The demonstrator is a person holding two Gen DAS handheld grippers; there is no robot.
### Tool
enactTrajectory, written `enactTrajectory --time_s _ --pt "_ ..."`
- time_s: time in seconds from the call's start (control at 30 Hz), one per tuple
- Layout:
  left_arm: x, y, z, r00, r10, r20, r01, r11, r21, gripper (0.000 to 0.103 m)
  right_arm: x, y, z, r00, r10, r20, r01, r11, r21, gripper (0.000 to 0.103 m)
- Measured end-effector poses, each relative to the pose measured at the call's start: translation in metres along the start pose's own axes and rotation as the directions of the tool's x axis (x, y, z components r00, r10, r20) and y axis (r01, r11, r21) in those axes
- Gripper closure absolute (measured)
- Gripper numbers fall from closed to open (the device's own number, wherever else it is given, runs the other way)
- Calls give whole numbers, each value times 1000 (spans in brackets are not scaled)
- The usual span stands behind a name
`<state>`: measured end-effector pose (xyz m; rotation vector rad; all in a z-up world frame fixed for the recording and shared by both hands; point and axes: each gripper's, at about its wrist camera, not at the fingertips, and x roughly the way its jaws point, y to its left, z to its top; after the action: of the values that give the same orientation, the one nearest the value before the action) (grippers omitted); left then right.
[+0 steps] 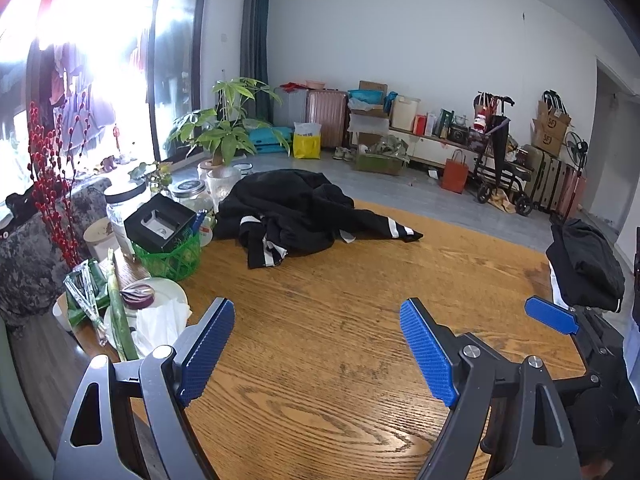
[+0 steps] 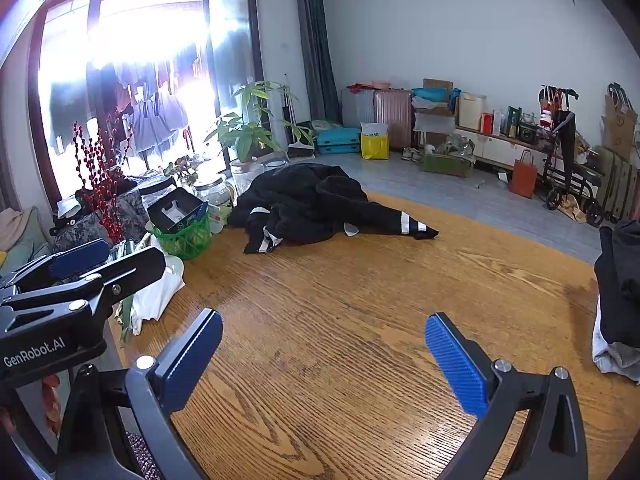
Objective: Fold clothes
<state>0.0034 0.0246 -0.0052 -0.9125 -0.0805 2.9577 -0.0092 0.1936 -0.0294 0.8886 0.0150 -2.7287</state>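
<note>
While both my left claw [image 1: 316, 344] and right claw [image 2: 324, 364] gape wide and empty, the crumpled black garment [image 1: 296, 212] at twelve o'clock lies against the jars [image 1: 192, 194] and green basket [image 1: 170, 258] at ten o'clock, so a careless drag across the surface [image 1: 340, 300] could topple them.

There are two hand-held grippers, the left hand-held gripper [image 1: 316, 344] and the right hand-held gripper [image 2: 324, 356], each with two blue pads. On the one table [image 1: 340, 340] lies one crumpled black garment [image 1: 288, 212], and one stack of folded clothes [image 1: 584, 272] sits at the right edge. I count one green basket [image 1: 172, 258], two glass jars with lids, one potted plant [image 1: 224, 128] and one orange paper bag [image 1: 455, 176]. The suitcases near the wall are too crowded for counting.
</note>
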Motion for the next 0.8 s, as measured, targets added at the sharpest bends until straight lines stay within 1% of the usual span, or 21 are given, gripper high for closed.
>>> enactTrajectory --time_s 0.33,0.47,0.53,0.67,0.73,0.8 --pt "15 0 -12 998 -16 -55 16 1000 -12 18 11 1 -9 999 6 -38 -6 1000 -2 0" --pt "25 3 -7 998 -27 -60 26 999 -23 18 28 0 -7 997 32 -68 -32 999 2 0" --pt "31 7 -3 998 -46 -53 44 999 -23 18 40 1 -3 996 37 -81 -38 999 -6 0" --pt "53 24 9 993 -107 -43 103 990 -92 18 64 2 9 995 26 -93 -29 999 -31 0" --pt "68 31 16 991 -124 -53 116 985 -129 18 78 0 18 995 22 -95 -25 999 -31 0" --pt "88 36 23 990 -124 -65 114 982 -150 18 92 -3 28 995 24 -101 -25 1000 -11 0"
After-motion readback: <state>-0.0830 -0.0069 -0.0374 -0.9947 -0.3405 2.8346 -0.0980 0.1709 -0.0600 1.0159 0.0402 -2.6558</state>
